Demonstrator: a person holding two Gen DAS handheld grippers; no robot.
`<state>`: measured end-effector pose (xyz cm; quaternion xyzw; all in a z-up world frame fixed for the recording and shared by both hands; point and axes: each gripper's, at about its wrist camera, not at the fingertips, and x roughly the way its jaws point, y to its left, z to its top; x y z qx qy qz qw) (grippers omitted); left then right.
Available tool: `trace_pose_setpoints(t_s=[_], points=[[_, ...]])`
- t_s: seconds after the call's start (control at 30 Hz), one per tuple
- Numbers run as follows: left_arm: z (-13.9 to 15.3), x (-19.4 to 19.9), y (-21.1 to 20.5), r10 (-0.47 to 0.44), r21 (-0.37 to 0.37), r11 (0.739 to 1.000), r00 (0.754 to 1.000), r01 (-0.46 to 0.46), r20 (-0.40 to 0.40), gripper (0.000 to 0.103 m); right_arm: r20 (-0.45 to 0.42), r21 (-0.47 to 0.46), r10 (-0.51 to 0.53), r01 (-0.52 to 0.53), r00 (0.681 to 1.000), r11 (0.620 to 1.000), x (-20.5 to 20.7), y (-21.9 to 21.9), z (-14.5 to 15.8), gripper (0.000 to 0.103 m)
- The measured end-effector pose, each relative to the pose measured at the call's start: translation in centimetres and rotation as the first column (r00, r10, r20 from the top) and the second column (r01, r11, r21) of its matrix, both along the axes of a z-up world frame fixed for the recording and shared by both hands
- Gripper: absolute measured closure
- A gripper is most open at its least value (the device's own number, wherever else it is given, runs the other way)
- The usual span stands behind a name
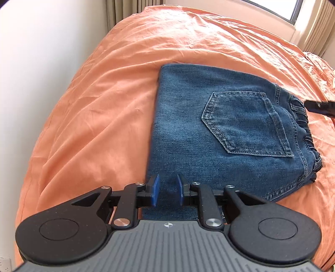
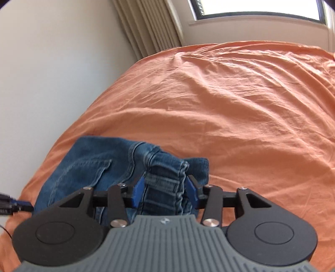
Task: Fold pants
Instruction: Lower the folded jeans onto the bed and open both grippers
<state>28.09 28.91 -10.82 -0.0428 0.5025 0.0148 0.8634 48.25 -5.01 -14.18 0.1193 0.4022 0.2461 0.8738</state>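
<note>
Blue jeans [image 1: 188, 125] lie folded into a compact rectangle on the orange bed sheet [image 1: 94, 108], back pocket [image 1: 247, 127] facing up. My left gripper [image 1: 167, 192] hovers over the fold's near edge. Its blue pads stand a little apart, with flat denim showing in the gap and no fabric pinched. In the right wrist view my right gripper [image 2: 165, 191] straddles the gathered waistband [image 2: 165, 184] of the jeans [image 2: 90, 167]. Its jaws are wide and the pads do not press the cloth. The right gripper's tip [image 1: 320, 106] shows at the waistband end, and the left gripper's tip [image 2: 16, 206] at the far left.
The orange sheet [image 2: 251, 104] spreads wrinkled across the whole bed beyond and beside the jeans. A white wall [image 1: 31, 62] runs along the bed's left side. Curtains [image 2: 150, 27] and a window [image 2: 259, 8] stand behind the bed's far end.
</note>
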Motion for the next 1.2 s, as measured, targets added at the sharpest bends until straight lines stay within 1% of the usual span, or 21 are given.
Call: trace_pose_setpoints(t_s=[0.07, 0.1, 0.13, 0.2, 0.3, 0.4, 0.5, 0.6, 0.67, 0.7, 0.77, 0.83, 0.87, 0.9, 0.93, 1.0, 1.07, 1.1, 1.13, 1.17, 1.2], points=[[-0.5, 0.0, -0.1, 0.001, -0.003, 1.0, 1.0, -0.002, -0.008, 0.08, -0.061, 0.061, -0.014, 0.018, 0.998, 0.998, 1.3, -0.1, -0.9, 0.067], [-0.8, 0.0, -0.1, 0.003, -0.004, 1.0, 1.0, -0.003, -0.011, 0.08, -0.073, 0.063, -0.029, 0.033, 0.997, 0.997, 1.7, -0.1, -1.2, 0.08], [-1.0, 0.0, -0.2, 0.002, -0.006, 1.0, 1.0, -0.002, -0.015, 0.08, -0.072, 0.048, -0.039, 0.043, 0.997, 0.998, 1.9, -0.1, -1.5, 0.089], [-1.4, 0.1, -0.1, 0.0, -0.009, 1.0, 1.0, 0.0, -0.024, 0.08, -0.08, -0.004, -0.049, 0.049, 0.996, 0.999, 2.2, 0.3, -2.3, 0.099], [-1.9, 0.4, -0.2, 0.0, -0.008, 1.0, 0.999, 0.0, -0.034, 0.08, -0.07, -0.072, -0.037, 0.032, 0.997, 0.997, 2.1, 0.9, -3.6, 0.1], [-2.0, 0.7, -0.2, 0.006, -0.001, 1.0, 0.999, -0.006, -0.046, 0.08, -0.085, -0.091, -0.045, 0.037, 0.995, 0.995, 2.5, 1.1, -4.2, 0.1], [-1.4, 0.5, -0.4, 0.017, 0.015, 1.0, 0.999, -0.016, -0.042, 0.08, -0.078, -0.112, -0.038, 0.029, 0.996, 0.993, 2.2, 1.2, -3.3, 0.099], [0.6, -0.3, -1.2, 0.022, 0.039, 0.999, 1.0, -0.022, 0.001, 0.076, -0.027, -0.124, -0.017, 0.013, 0.999, 0.992, 0.6, 0.9, -0.5, 0.093], [2.5, -1.3, -2.1, 0.013, 0.07, 0.997, 0.999, -0.016, 0.053, 0.074, 0.025, -0.129, 0.016, -0.013, 1.0, 0.992, -1.1, 0.8, 1.8, 0.082], [3.6, -1.9, -2.7, 0.01, 0.092, 0.996, 0.996, -0.017, 0.085, 0.073, 0.051, -0.134, 0.03, -0.023, 0.998, 0.991, -2.2, 0.8, 2.9, 0.075], [6.1, -3.4, -4.4, 0.017, 0.14, 0.989, 0.987, -0.04, 0.161, 0.073, 0.112, -0.149, 0.057, -0.04, 0.992, 0.988, -4.9, 0.5, 5.4, 0.072], [8.5, -5.1, -6.2, 0.034, 0.178, 0.981, 0.972, -0.076, 0.231, 0.073, 0.167, -0.153, 0.071, -0.046, 0.983, 0.987, -8.0, 0.0, 8.1, 0.061], [9.9, -6.1, -7.1, 0.038, 0.194, 0.976, 0.962, -0.093, 0.27, 0.072, 0.198, -0.146, 0.079, -0.05, 0.977, 0.988, -9.8, -0.4, 9.4, 0.059], [10.9, -7.0, -8.0, 0.043, 0.202, 0.973, 0.952, -0.109, 0.303, 0.069, 0.223, -0.137, 0.084, -0.054, 0.971, 0.989, -11.6, -0.9, 10.5, 0.053], [12.2, -8.0, -9.0, 0.043, 0.21, 0.97, 0.939, -0.121, 0.342, 0.064, 0.237, -0.132, 0.086, -0.056, 0.968, 0.99, -12.9, -1.2, 11.3, 0.045], [14.0, -10.0, -11.0, 0.037, 0.237, 0.96, 0.913, -0.145, 0.407, 0.046, 0.265, -0.126, 0.087, -0.055, 0.96, 0.991, -15.9, -2.0, 12.8, 0.04], [15.7, -12.0, -13.2, 0.073, 0.234, 0.952, 0.886, -0.199, 0.458, 0.041, 0.297, -0.123, 0.08, -0.045, 0.952, 0.991, -19.1, -2.9, 13.9, 0.036], [16.3, -13.0, -14.0, 0.071, 0.227, 0.953, 0.878, -0.199, 0.474, 0.039, 0.316, -0.119, 0.074, -0.038, 0.946, 0.992, -21.0, -3.4, 14.4, 0.031], [16.7, -13.9, -14.9, 0.06, 0.229, 0.954, 0.873, -0.193, 0.485, 0.032, 0.33, -0.115, 0.078, -0.042, 0.941, 0.993, -22.4, -3.7, 14.6, 0.026], [16.9, -14.6, -15.7, 0.049, 0.24, 0.952, 0.869, -0.19, 0.492, 0.02, 0.348, -0.107, 0.085, -0.05, 0.934, 0.993, -24.0, -4.1, 14.7, 0.023], [16.9, -15.4, -16.6, 0.043, 0.258, 0.946, 0.864, -0.197, 0.502, 0.014, 0.376, -0.106, 0.09, -0.054, 0.922, 0.993, -25.9, -4.4, 14.7, 0.022]])
